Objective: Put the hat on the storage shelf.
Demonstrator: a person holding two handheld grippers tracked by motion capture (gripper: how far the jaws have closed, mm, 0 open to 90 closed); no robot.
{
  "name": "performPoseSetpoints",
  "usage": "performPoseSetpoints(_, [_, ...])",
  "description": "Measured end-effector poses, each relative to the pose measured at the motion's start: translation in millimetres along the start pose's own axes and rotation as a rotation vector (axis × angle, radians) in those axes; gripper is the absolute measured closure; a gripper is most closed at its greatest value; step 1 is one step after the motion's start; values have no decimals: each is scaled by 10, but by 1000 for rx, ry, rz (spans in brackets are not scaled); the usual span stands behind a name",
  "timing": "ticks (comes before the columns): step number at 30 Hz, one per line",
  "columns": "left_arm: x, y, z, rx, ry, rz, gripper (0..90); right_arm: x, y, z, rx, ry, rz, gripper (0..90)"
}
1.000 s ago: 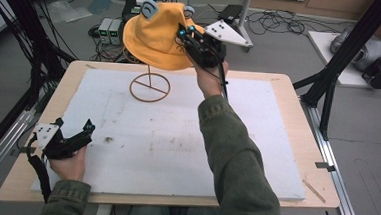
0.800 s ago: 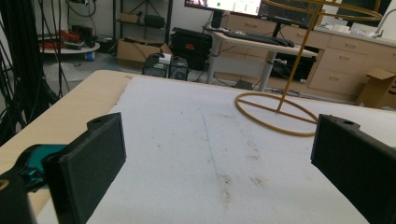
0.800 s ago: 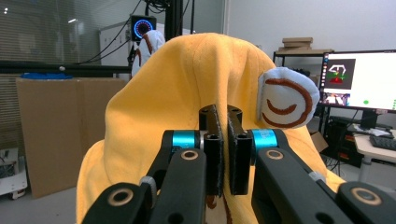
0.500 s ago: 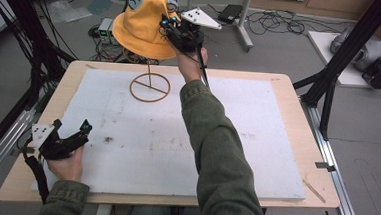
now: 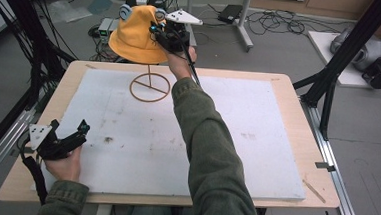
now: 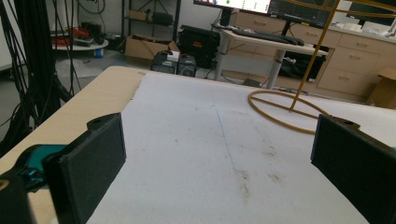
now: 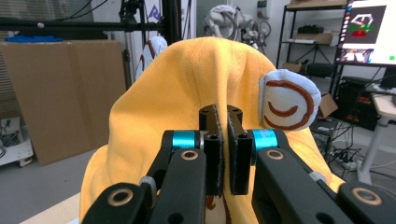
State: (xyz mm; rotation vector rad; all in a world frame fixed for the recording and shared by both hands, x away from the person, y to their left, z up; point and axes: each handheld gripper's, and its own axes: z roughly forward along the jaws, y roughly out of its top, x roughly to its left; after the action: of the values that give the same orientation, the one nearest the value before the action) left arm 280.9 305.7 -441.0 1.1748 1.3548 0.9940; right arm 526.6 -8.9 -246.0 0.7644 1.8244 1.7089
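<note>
A yellow bucket hat (image 5: 135, 36) with white-and-brown ears hangs at the table's far edge, above a wire stand (image 5: 149, 87) whose top its brim hides. My right gripper (image 5: 158, 33) is shut on the hat's side. In the right gripper view, the jaws pinch a fold of the hat (image 7: 159, 121) beside one ear (image 7: 287, 100), and that gripper (image 7: 224, 140) is closed tight. My left gripper (image 5: 74, 133) rests open near the front left corner. In the left gripper view it (image 6: 222, 135) holds nothing, with the stand's ring base (image 6: 280, 114) ahead to the right.
A white foam board (image 5: 237, 135) covers most of the wooden table (image 5: 304, 99). Black frame posts (image 5: 347, 52) stand at both sides. Cables and boxes lie on the floor beyond the far edge.
My right gripper has carried the hat to the left and farther from me, over the stand's pole. The left gripper has hardly moved.
</note>
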Motion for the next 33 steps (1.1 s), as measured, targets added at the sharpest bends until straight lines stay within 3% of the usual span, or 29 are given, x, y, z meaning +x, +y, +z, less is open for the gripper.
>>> performPoseSetpoints(3, [2,-3,3,2,0,-1,36,14,-21,26,11,10,0,876])
performPoseSetpoints(6, [-4,-1,1,0,-2,0,36,27,-95,94,62,20,-3,855])
performPoseSetpoints(8, [-6,-3,4,3,-3,3,36,22,-111,110,68,33,6,753])
performPoseSetpoints(10, [-4,-4,5,3,-5,2,36,17,-112,109,66,44,10,717])
performPoseSetpoints(11, [-3,-5,6,3,-3,3,36,11,-110,103,73,37,6,601])
performPoseSetpoints(13, [-2,-5,7,3,-3,2,36,-2,-110,94,82,30,16,548])
performPoseSetpoints(14, [-2,-5,7,4,-4,4,36,-52,-110,70,93,27,40,416])
performPoseSetpoints(15, [-4,-4,6,5,-4,6,36,-52,-110,70,93,27,40,416])
performPoseSetpoints(16, [-10,-3,5,2,-5,7,36,-110,-107,37,103,15,64,318])
performPoseSetpoints(21, [-28,1,5,1,-5,16,36,-197,-83,-73,96,-27,59,226])
performPoseSetpoints(29, [-68,14,3,-2,-4,31,36,-364,-36,-584,50,-138,20,159])
performPoseSetpoints(31, [-72,17,3,-3,-4,31,36,-389,-21,-656,65,-152,30,136])
performPoseSetpoints(32, [-77,20,6,-6,-4,30,36,-427,29,-814,76,-182,28,127])
performPoseSetpoints(33, [-77,25,8,-4,-1,35,36,-427,29,-814,76,-182,28,127])
